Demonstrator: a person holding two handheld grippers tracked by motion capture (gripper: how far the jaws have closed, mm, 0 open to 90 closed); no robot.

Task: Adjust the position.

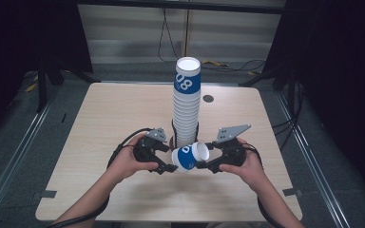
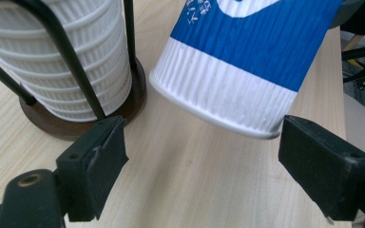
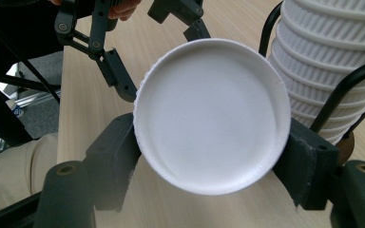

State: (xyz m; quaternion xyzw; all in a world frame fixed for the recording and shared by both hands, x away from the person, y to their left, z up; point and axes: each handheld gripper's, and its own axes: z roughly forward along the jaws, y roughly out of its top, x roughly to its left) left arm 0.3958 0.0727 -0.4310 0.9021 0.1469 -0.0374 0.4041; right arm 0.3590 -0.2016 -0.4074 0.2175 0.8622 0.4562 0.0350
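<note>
Blue-banded cup (image 1: 190, 157) lies sideways — rim seemingly facing right gripper (image 1: 205, 166).

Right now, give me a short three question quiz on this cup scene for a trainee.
1. True or false: the right tool is shut on the loose cup.
2. Where does the cup stack stand? A) in a wire holder on a round wooden base B) bare on the table C) in a box
3. Fill in: the left tool has its jaws ____ around the cup's bottom end.

Key
1. True: in the right tool's view its jaws press the rim on both sides.
2. A.
3. Open: in the left tool's view both jaws stand apart from the cup.
</note>
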